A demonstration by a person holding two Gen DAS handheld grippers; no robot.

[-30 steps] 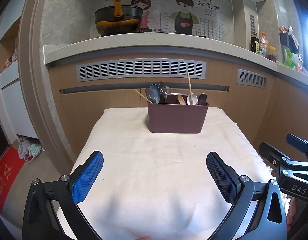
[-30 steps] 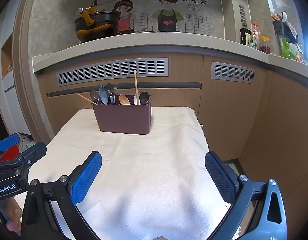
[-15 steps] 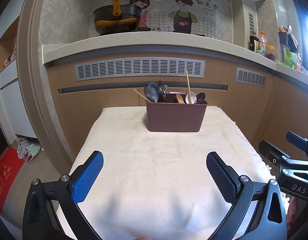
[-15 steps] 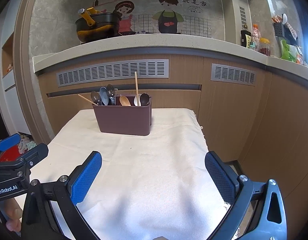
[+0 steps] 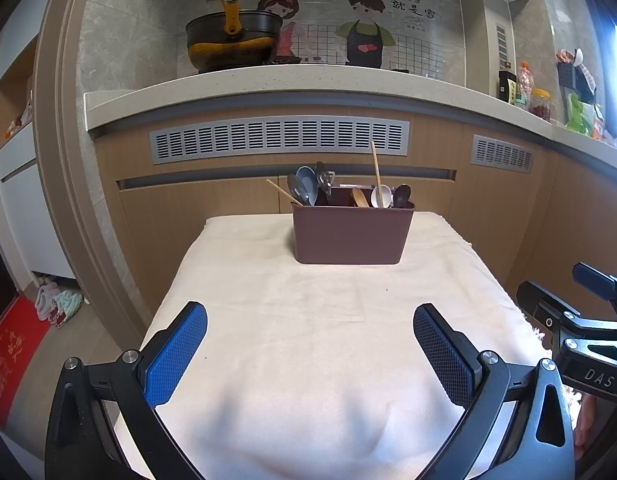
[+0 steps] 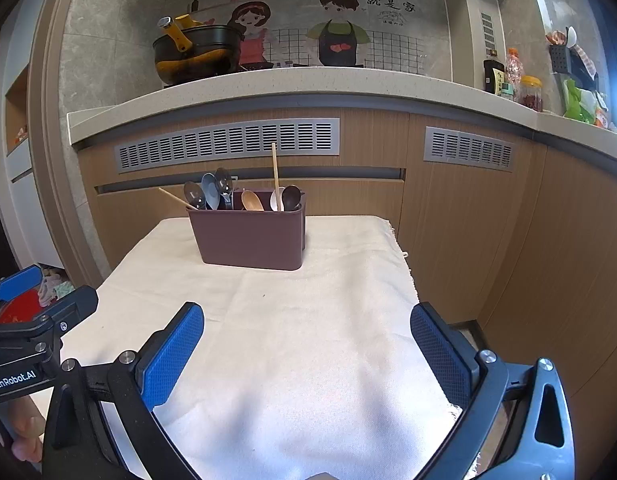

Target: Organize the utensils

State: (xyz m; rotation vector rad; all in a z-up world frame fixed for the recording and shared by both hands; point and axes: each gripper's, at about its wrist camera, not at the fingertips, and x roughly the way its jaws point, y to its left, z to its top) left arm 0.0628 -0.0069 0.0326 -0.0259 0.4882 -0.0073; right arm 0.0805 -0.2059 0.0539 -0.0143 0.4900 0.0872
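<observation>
Both my hand-held grippers (image 5: 310,354) (image 6: 306,354) hung wide, empty; best approach the caddy (image 5: 351,232) spoons (image 5: 306,190) squarely from above.

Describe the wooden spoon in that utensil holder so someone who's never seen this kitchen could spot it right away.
Find the table with the cream cloth in front of the counter; a maroon utensil caddy stands at its far end. Among the heads poking above its rim, the wooden spoon sits near the middle. It is the only light tan bowl, with grey metal spoons to its left and a white and a dark spoon to its right.
</observation>
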